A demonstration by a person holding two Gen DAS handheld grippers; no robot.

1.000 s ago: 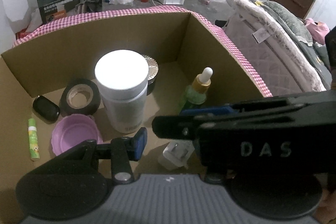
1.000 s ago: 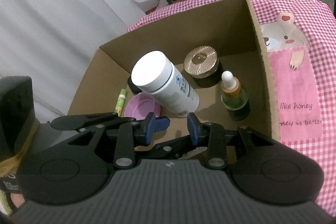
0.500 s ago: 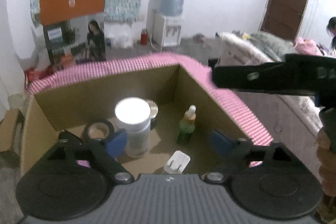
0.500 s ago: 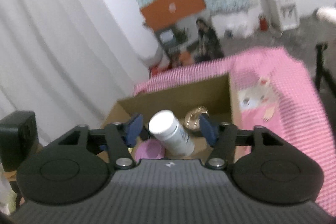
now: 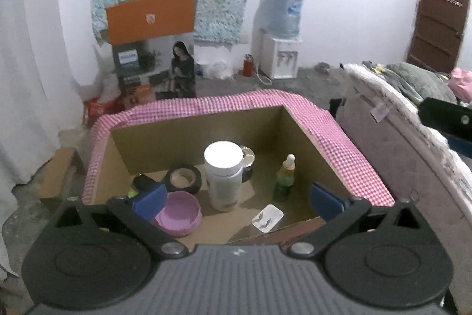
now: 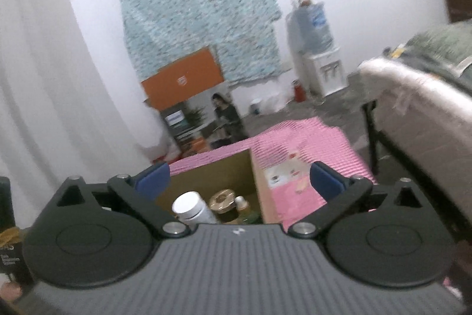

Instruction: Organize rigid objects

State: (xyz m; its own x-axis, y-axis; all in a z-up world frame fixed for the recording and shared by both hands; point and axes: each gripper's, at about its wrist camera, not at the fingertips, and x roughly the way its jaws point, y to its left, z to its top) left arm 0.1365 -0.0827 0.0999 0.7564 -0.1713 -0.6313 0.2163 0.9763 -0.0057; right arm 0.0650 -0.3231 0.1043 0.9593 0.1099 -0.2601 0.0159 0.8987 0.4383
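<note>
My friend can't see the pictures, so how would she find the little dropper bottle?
Look in the open cardboard box that sits on the pink checked cloth. Right of the tall white-capped bottle in the middle, standing upright by itself, is the dropper bottle. It is the only green bottle, small, with an amber neck and a white rubber tip.

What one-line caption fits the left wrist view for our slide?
Open left gripper above a cardboard box holding a white bottle, dropper bottle, tape roll and purple lid.

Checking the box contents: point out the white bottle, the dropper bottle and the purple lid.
white bottle (image 5: 223, 157), left wrist view, cap top.
dropper bottle (image 5: 284, 182), left wrist view, green body.
purple lid (image 5: 180, 211), left wrist view, inner face.
</note>
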